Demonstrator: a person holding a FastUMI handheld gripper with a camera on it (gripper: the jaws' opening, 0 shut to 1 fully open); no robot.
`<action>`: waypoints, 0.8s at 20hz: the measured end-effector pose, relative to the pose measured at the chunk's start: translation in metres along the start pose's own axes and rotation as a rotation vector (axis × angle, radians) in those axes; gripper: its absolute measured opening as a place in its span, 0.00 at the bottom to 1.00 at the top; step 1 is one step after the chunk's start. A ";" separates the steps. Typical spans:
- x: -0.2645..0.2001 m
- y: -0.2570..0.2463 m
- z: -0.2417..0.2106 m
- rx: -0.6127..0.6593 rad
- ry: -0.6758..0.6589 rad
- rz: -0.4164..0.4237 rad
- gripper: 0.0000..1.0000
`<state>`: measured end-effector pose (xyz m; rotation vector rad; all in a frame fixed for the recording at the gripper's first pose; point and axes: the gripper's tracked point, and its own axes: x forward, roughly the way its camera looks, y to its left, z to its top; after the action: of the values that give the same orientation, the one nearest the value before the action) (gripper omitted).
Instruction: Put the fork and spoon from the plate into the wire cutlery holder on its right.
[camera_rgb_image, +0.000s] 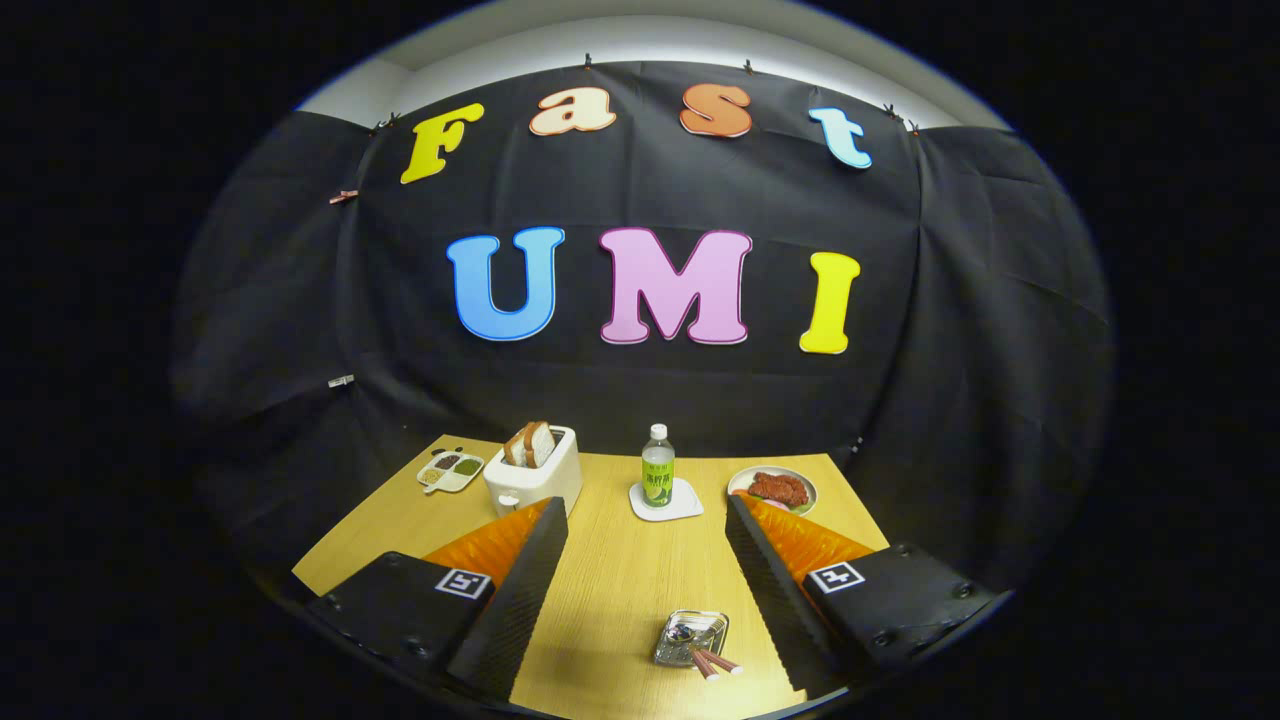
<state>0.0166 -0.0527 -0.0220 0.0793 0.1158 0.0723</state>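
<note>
**Jaws spread wide above the table, nothing held**

Gripper view: The gripper (646, 590) hangs over a light wooden table (620, 590) with its jaws spread far apart and empty; a broad strip of bare tabletop runs between them. Low in that gap, nearer the right jaw, sits a small shiny metal tray (690, 638) with cutlery (708, 657) lying in it: reddish handles stick out over its near edge toward the camera. Whether these are a fork and a spoon is too small to tell. The tray touches neither jaw.

Beyond the jaws, roughly centred between them, a green-labelled bottle (657, 478) stands upright on a white coaster (667, 501). Just past the left jaw's tip is a white toaster (535, 472) with bread slices (530, 443) standing in its slots, and further left of it a small divided dish (450, 470) lies near the table's far-left corner. Just past the right jaw's tip a round plate of reddish food (772, 489) sits close to the table's far-right edge.

The far edge of the table meets the black cloth wall (640, 390). The open stretch of tabletop runs from the tray up to the coaster.
</note>
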 end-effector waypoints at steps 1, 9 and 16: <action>0.000 0.001 0.007 -0.013 -0.023 0.005 0.99; -0.004 -0.008 0.048 -0.058 -0.133 -0.011 0.99; 0.001 -0.016 0.055 -0.047 -0.135 -0.032 0.96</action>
<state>0.0247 -0.0731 0.0312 0.0350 -0.0196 0.0380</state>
